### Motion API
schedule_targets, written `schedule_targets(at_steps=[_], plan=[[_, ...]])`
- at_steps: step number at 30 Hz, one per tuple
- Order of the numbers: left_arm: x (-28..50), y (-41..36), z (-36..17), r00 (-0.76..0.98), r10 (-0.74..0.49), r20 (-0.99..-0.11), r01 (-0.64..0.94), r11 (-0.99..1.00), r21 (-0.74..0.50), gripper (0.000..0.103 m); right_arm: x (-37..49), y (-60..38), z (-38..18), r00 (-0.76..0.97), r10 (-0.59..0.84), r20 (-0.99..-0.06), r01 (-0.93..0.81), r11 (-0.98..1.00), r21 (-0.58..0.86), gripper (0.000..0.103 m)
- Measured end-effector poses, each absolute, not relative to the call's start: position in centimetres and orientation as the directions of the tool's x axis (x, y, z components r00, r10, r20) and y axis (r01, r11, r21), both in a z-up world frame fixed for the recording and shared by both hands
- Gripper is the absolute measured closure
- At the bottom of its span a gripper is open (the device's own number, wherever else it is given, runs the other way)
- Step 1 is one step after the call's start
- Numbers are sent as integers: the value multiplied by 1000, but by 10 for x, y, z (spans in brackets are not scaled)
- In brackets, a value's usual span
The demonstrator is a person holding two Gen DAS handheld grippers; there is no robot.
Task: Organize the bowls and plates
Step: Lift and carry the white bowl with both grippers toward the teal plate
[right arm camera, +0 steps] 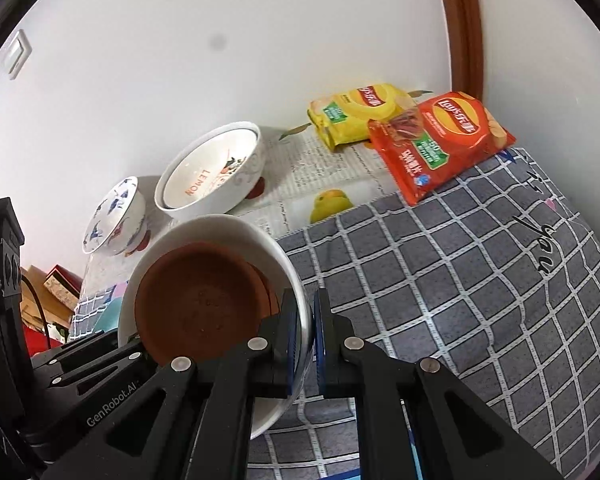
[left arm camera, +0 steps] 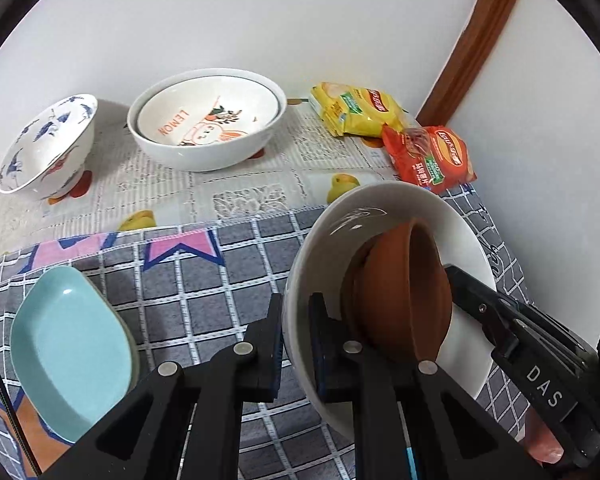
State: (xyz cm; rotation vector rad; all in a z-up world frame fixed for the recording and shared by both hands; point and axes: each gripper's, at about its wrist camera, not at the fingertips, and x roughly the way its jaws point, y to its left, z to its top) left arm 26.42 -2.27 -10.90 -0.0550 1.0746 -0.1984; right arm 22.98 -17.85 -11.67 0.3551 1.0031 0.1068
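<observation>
Your left gripper and right gripper fingers clamp opposite rims of the round white ceramic bowl, lower centre, lifted above the checked cloth, brown clay dishes inside.

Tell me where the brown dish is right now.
The brown dish sits inside the white bowl, which both grippers clamp by opposite rims above the grey checked cloth, in front of the LEMON bowl.

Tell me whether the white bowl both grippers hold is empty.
Not empty: the white bowl holds nested brown dishes.
</observation>
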Motion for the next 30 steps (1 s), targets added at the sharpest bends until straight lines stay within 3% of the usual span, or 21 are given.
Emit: schedule_targets(at_steps=[30], plan=[[252,52,-97,477,-153,-865,44,988,-151,91,234,-107,-106,528,303,-794,-25,940,342,95]])
